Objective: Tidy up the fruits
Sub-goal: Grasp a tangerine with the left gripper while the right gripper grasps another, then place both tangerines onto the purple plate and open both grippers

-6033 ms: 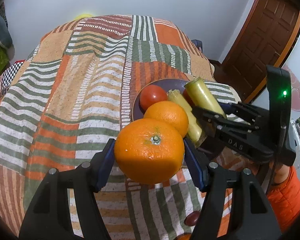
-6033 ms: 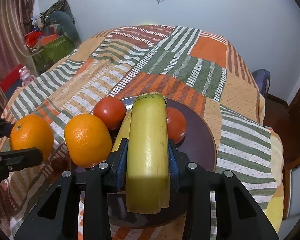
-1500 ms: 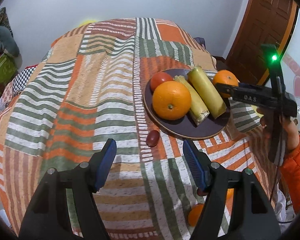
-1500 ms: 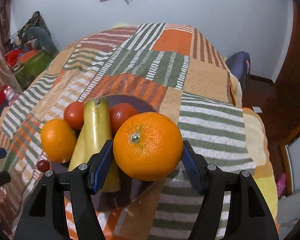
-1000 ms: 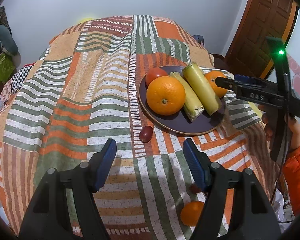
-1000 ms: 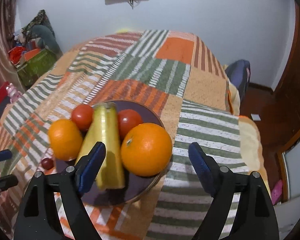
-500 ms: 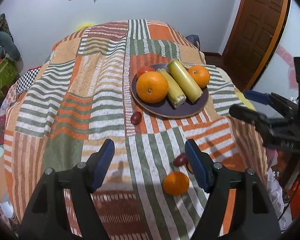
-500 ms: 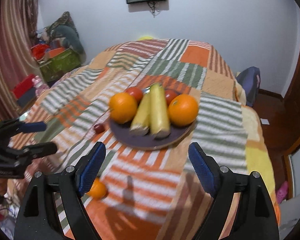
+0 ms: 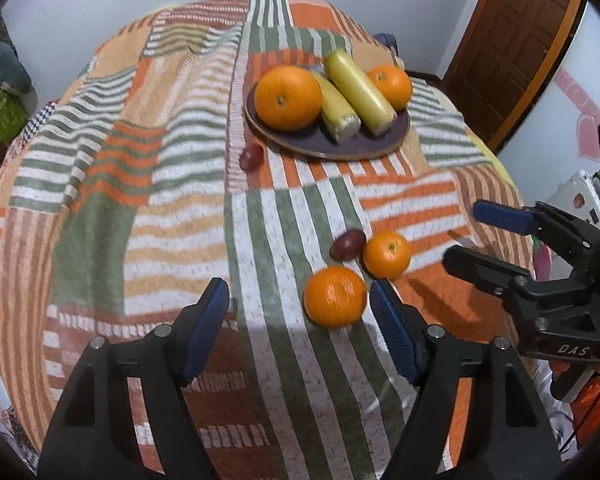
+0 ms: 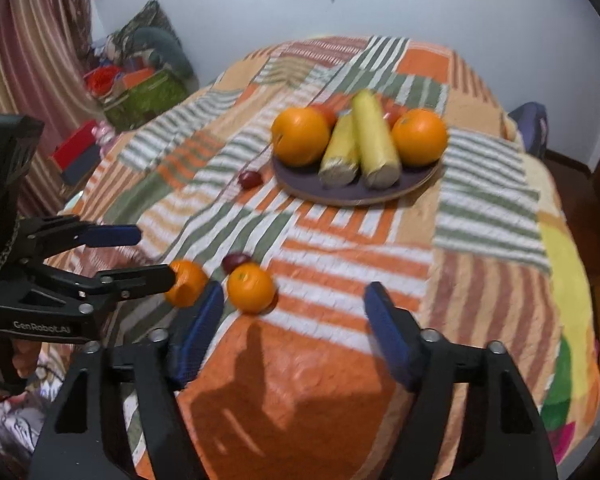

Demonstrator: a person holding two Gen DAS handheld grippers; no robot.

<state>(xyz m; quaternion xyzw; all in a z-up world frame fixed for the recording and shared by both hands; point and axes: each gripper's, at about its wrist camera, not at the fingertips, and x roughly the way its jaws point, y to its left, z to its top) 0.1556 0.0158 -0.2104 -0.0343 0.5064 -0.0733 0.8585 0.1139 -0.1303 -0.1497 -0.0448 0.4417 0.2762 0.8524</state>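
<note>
A dark round plate [image 9: 364,145] [image 10: 420,184] holds two big oranges [image 9: 288,98] [image 9: 389,81], two yellow corn cobs [image 9: 358,93] and tomatoes behind them [image 10: 326,114]. On the striped cloth near me lie two small oranges [image 9: 334,297] [image 9: 386,254] and a dark red fruit [image 9: 348,244]. Another dark red fruit [image 9: 251,157] lies left of the plate. My left gripper [image 9: 300,316] is open and empty, with the nearer small orange just ahead between its tips. My right gripper [image 10: 293,320] is open and empty, just right of the other small orange [image 10: 251,287].
The patchwork cloth [image 9: 171,184] covers a rounded table that falls away on all sides. A brown door [image 9: 512,52] stands at the right. Boxes and cushions [image 10: 139,80] are piled by the curtain at the left. A screen hangs on the far wall.
Both grippers have pulled back from the plate towards the near edge and dropped lower. The small oranges and the dark fruit now lie close in front of them. Both stay open and empty.
</note>
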